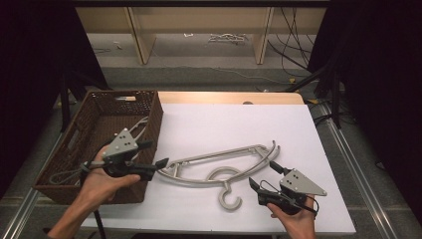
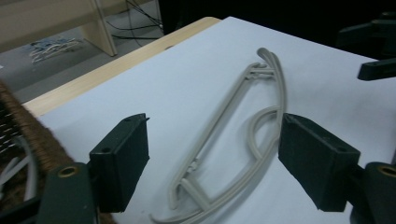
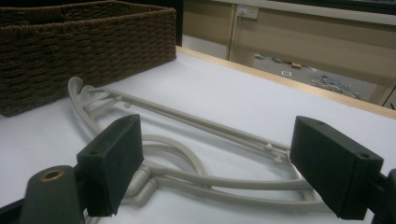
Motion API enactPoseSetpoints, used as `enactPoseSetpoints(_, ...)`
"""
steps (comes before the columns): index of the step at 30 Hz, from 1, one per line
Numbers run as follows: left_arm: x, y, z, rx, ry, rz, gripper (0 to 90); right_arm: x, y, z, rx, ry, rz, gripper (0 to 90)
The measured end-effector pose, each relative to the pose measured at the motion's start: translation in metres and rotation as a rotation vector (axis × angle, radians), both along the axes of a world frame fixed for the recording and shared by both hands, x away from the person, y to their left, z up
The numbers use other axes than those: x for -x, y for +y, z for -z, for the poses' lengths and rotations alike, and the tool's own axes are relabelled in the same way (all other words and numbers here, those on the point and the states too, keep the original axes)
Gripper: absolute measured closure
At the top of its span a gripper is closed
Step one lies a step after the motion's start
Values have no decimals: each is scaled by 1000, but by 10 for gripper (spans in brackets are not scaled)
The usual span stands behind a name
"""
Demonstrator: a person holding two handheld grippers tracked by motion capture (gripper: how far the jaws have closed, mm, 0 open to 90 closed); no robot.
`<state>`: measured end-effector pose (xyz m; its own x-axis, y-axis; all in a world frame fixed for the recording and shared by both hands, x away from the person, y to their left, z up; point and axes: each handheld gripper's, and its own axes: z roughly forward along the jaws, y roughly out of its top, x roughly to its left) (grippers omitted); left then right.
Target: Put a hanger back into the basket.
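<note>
Both grippers' jaws spread wide apart, nothing between the pads. Left gripper (image 1: pixel 160 154) sits at the basket's near right corner, jaws pointing right toward the hanger's left end; in the left gripper view (image 2: pixel 215 158) the hanger's end lies on the table between and below the two black pads, not touched. Right gripper (image 1: pixel 263 175) low at the table's near right, jaws pointing up-left toward the hanger's right end and hook; right gripper view (image 3: pixel 219 163) shows the hanger spanning the gap between its pads, apart from both.

Largest to smallest:
White rectangular table top (image 1: pixel 209 124) with a light wood edge along the far side.
Dark brown woven rectangular basket (image 1: pixel 152 112) at the table's left edge, open top, pale cord or wire-like items inside, can't tell what they are.
Beige plastic clothes hanger (image 1: pixel 219 157), lying flat mid-table, just right of the basket, clear of it. Long axis runs left-right, tilted so the right end lies farther from the person than the left. Curved shoulder side bows toward the person; hook (image 1: pixel 230 196) points to the near edge, open curl at its end. Straight crossbar on the far side.
</note>
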<state>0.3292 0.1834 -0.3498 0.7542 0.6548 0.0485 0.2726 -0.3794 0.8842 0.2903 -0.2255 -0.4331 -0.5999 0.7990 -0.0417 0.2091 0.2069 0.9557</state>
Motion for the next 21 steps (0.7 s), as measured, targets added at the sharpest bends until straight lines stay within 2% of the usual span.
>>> enactPoseSetpoints(3,1,-11,4,0,12,20,230,1,0,-1,7,8,-1,182)
enactPoseSetpoints(4,2,-19,7,7,8,26,229,0,1,0,-14,-6,-8,182)
enactPoseSetpoints(5,2,-19,7,7,8,26,228,0,1,0,-14,-6,-8,182)
enactPoseSetpoints(6,2,-26,11,8,3,31,229,1,0,0,4,8,-6,182)
enactPoseSetpoints(7,2,-26,11,8,3,31,228,1,0,0,-6,6,-13,182)
enactPoseSetpoints(9,2,-37,18,7,14,56,223,1,0,-1,5,4,-9,182)
enactPoseSetpoints(10,2,-37,18,7,14,56,224,1,0,-1,5,4,-9,182)
enactPoseSetpoints(12,2,-48,27,-9,28,73,224,1,0,0,-1,3,-11,182)
enactPoseSetpoints(17,1,-64,40,-46,33,106,227,1,0,0,7,6,-8,182)
enactPoseSetpoints(18,0,-71,46,-69,51,131,231,1,0,-1,7,3,-6,183)
enactPoseSetpoints(21,-2,-78,53,-71,64,131,230,1,0,-1,6,1,-8,182)
